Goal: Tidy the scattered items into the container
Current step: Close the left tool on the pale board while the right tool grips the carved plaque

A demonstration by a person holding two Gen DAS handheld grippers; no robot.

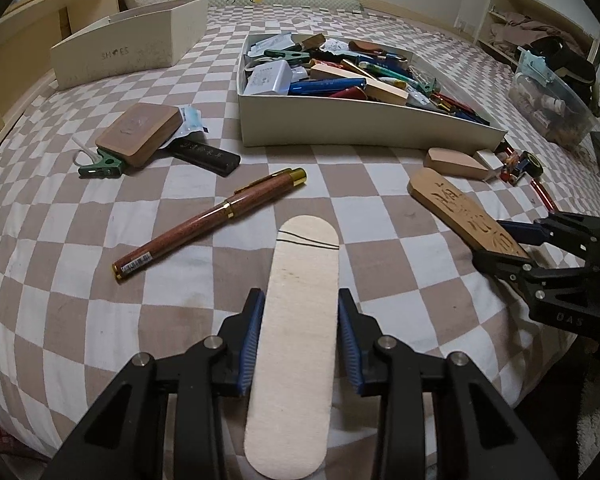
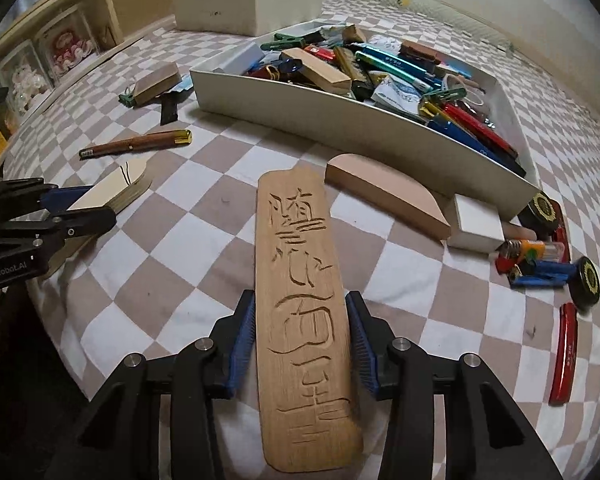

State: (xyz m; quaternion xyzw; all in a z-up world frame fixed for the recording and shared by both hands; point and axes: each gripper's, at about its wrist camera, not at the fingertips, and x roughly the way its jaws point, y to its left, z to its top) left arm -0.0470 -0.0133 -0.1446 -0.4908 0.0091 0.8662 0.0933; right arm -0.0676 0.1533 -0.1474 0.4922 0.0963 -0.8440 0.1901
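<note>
Container: white tray (image 1: pixel 364 128), heaped with pens, clips and blocks, lies mid-bed on the checked cover (image 1: pixel 180 320); a strip of floor at its left end looks free.
Left gripper (image 1: pixel 298 344): jaws closed against both long edges of a pale wooden strip (image 1: pixel 300 320); strip points toward the tray, near the bed's front edge.
Right gripper (image 2: pixel 300 340): jaws closed against the edges of a carved wooden plaque (image 2: pixel 300 280), also aimed at the tray.
Loose items: brown pen (image 1: pixel 210 222) just left of the pale strip; wooden brush block (image 1: pixel 140 134), green clip (image 1: pixel 102 164) and black bar (image 1: pixel 204 154) in a touching cluster off the tray's left end.
Step in hand (judgement): carry both boards to the tray. Lift each clear of the near wall, keep level, lay flat along the heap so neither tips out; take one arm at a time to avoid crossing.
Right view only: rounded block (image 2: pixel 384 200), white box (image 2: pixel 478 222), lighters (image 2: pixel 534 258) and red bars (image 2: pixel 566 352) at the tray's right corner.
Left view only: cream open-topped box's (image 1: pixel 128 56) lettered face.
</note>
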